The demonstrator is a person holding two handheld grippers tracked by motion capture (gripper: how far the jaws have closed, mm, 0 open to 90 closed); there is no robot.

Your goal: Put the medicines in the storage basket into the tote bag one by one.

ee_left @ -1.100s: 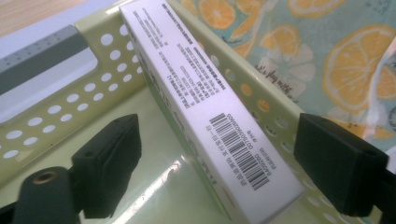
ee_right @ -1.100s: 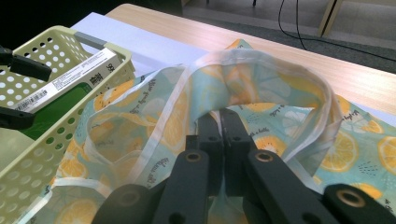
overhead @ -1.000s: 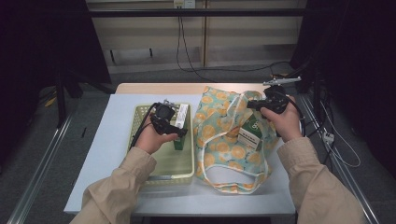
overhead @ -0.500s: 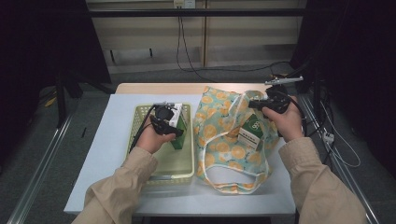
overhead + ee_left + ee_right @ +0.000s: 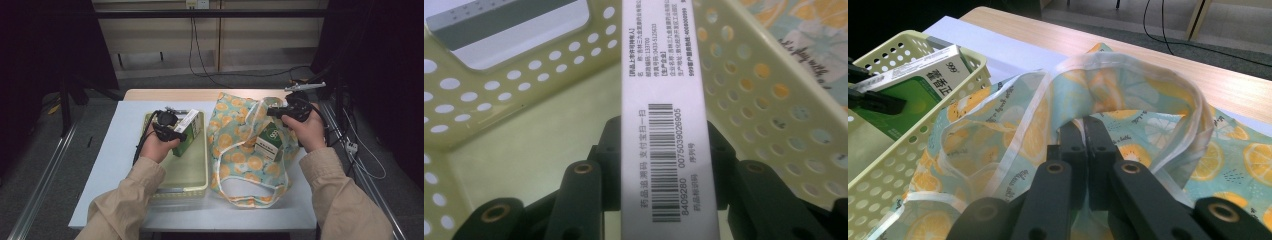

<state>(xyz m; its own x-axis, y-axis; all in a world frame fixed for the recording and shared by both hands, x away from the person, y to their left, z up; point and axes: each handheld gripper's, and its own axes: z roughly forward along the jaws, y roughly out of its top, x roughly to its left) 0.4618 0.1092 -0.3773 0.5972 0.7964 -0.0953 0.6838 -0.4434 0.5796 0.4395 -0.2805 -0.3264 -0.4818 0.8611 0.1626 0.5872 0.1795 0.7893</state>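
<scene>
Now closed further onto the medicine box (image 5: 659, 125), left gripper (image 5: 172, 131), pinching it at the yellow basket's (image 5: 192, 175) far edge. Right gripper (image 5: 1087, 131): pressed together on the lemon-print bag's (image 5: 1128, 100) rim.

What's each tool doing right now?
Left tool: just closed on the green-and-white cardboard box.
Right tool: shut on the orange-print fabric bag.
</scene>
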